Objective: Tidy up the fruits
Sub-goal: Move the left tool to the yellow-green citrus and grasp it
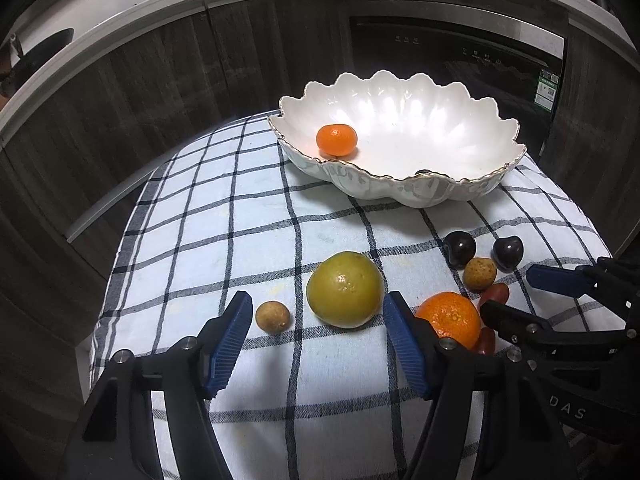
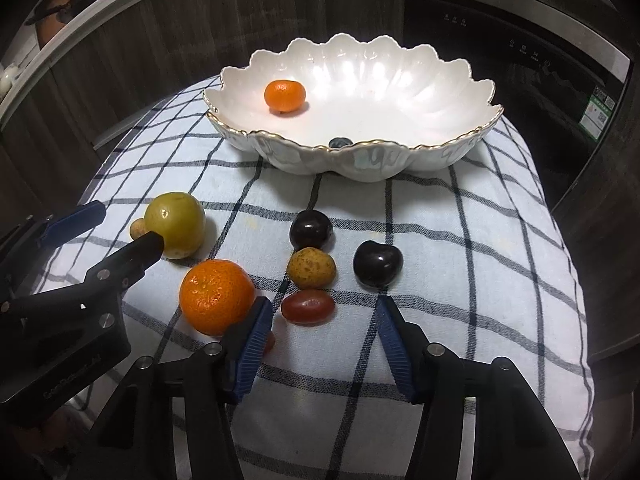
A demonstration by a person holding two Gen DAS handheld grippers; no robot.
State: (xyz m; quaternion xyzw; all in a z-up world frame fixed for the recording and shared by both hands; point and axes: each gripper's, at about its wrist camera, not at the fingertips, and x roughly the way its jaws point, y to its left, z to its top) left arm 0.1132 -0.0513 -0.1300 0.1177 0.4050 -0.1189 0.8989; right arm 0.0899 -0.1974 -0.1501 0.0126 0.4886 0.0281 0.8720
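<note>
A white scalloped bowl [image 1: 400,192] [image 2: 360,160] stands at the far side of the checked cloth [image 1: 240,240] and holds a small mandarin [image 1: 336,140] [image 2: 285,96] and a dark fruit [image 2: 340,143] by the near rim. On the cloth lie a green citrus [image 1: 345,289] [image 2: 175,224], a larger mandarin [image 1: 450,320] [image 2: 217,297], two dark cherries [image 2: 311,230] [image 2: 377,265], brown longans [image 1: 273,317] [image 2: 311,267] and a red grape tomato [image 2: 307,307]. My left gripper [image 1: 318,312] is open, with the green citrus just beyond its fingertips. My right gripper [image 2: 325,316] is open, just short of the tomato.
Dark wooden cabinets [image 1: 140,100] and a built-in black appliance [image 1: 460,60] stand behind the table. The cloth drops off at the table edges on the left [image 1: 108,300] and right [image 2: 576,320]. A second red tomato [image 1: 486,340] lies behind the large mandarin.
</note>
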